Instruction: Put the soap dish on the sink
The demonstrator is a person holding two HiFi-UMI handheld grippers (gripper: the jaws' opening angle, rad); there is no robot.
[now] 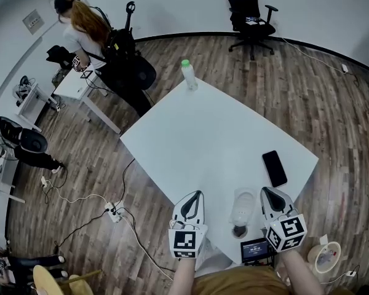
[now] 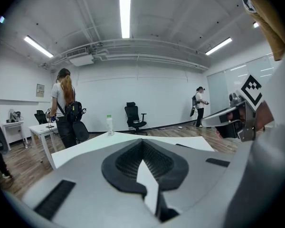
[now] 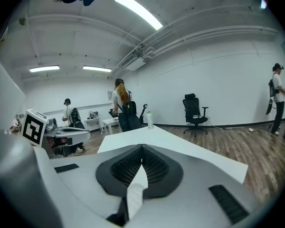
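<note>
My left gripper (image 1: 195,194) and right gripper (image 1: 265,191) hover side by side over the near edge of the white table (image 1: 215,134). Both are shut with nothing between the pads. On the table between them sits a translucent pale container (image 1: 243,206), with a small dark piece (image 1: 238,230) just in front of it. I cannot make out a sink in any view. The left gripper view looks along the shut left gripper (image 2: 142,141) across the table top, with the right gripper (image 2: 228,120) off to the side. The right gripper view shows the shut right gripper (image 3: 142,146).
A green-capped bottle (image 1: 188,74) stands at the table's far corner. A black phone (image 1: 274,168) lies at the right. A small screen (image 1: 255,249) sits at the near edge. A person with a backpack (image 1: 89,26), a small desk (image 1: 80,85), an office chair (image 1: 249,14) and floor cables (image 1: 114,211) surround the table.
</note>
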